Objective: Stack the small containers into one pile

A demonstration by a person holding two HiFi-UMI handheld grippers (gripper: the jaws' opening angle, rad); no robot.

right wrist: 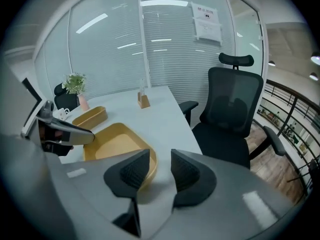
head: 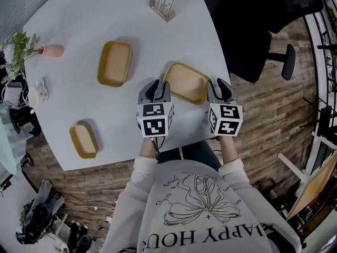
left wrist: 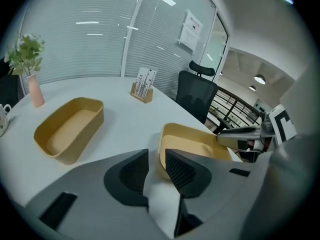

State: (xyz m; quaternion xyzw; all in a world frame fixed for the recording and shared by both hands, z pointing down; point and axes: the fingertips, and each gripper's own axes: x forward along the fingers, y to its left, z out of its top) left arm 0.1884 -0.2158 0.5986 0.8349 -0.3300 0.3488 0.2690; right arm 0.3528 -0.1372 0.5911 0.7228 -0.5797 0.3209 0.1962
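Only the head view shows the third container (head: 83, 140)

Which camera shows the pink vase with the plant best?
The left gripper view: the slim pink vase with the green plant stands upright and whole. The head view sees it from above near the picture's edge; in the right gripper view it is tiny.

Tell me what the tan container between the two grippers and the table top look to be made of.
Container: probably moulded plastic or a fibre composite; even tan colour, rounded corners, thin walls, matte with no glare. Table top: likely laminate or painted board; uniform pale surface, smooth, faint soft sheen. Neither is certain.
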